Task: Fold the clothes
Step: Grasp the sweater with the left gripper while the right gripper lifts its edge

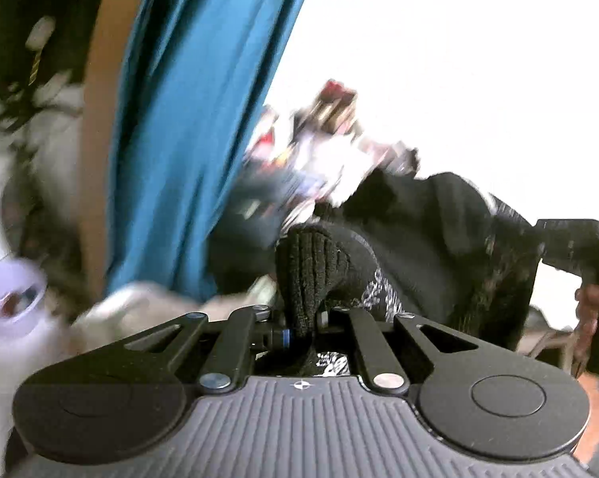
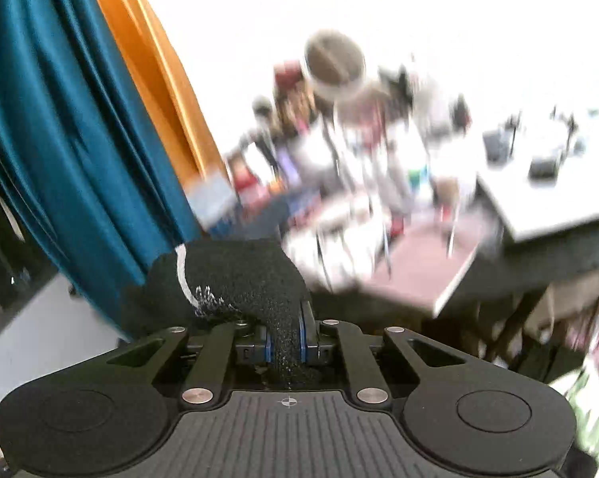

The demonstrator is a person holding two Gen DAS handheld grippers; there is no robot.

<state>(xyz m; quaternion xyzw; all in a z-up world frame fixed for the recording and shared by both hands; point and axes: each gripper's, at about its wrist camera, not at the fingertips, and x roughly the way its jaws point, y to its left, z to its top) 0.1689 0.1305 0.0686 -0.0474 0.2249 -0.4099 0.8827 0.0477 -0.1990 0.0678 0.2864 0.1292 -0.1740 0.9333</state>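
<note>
While both views blur at the edges, the black garment [image 1: 431, 239] reads clearly: a dark knit with white lettering or pattern, strung between my two grippers and hanging off any surface.

My left gripper [image 1: 304, 320] has its jaws narrowed right down on a ribbed fold of the garment, the cloth bunched upright between the pads and spilling back over the linkage. From that pinch the garment runs away to the right, toward my right gripper [image 1: 578, 251], which shows at the frame edge with the person's hand [image 1: 590, 302] under it.

In the right wrist view, my right gripper [image 2: 287, 342] is likewise closed tight on the garment [image 2: 228, 279]; a strip of black knit is squeezed between the blue-edged pads. Left of that pinch the cloth humps up, showing a white stripe and white print.

A teal curtain [image 2: 72, 127] hangs behind the garment, left of it, with an orange panel [image 2: 152, 63] just beside the curtain's far edge. The same curtain [image 1: 188, 119] fills the upper left of the left wrist view.

Beyond the garment, a cluttered white table [image 2: 546, 199] sits well apart; items on it are too smeared to name. Pale cloth [image 1: 112, 310] lies below the garment, left of the left pinch.
</note>
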